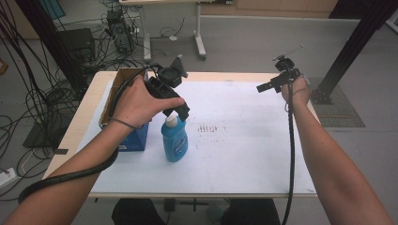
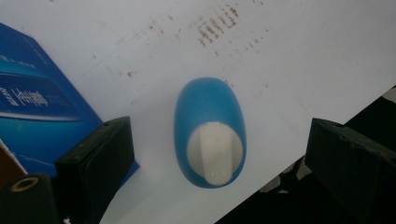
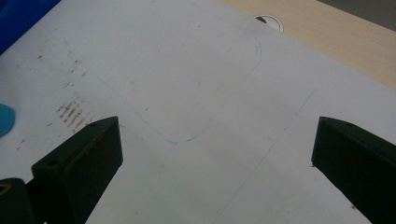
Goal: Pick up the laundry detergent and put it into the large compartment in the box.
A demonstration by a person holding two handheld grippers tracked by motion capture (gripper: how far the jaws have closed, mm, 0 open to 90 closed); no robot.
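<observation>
Blue bottle point(image 1: 174, 139) with white cap point(image 1: 171, 121) stands upright on the white sheet point(image 1: 244, 154), just right of the blue box point(image 1: 133, 138). Left gripper point(image 1: 180, 110) hangs directly above the cap, jaws wide apart, either side of it, not touching. Further back, right gripper point(image 1: 263, 87) held over the sheet's far right corner, jaws also spread, nothing between them. Brown smudges point(image 1: 209, 128) mid-sheet.

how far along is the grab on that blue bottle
Done: the left gripper is lined up above the blue bottle, jaws open either side of its white cap. In hand: closing in on it. Left: gripping and lifting. The right gripper is open, held off to the side.
</observation>
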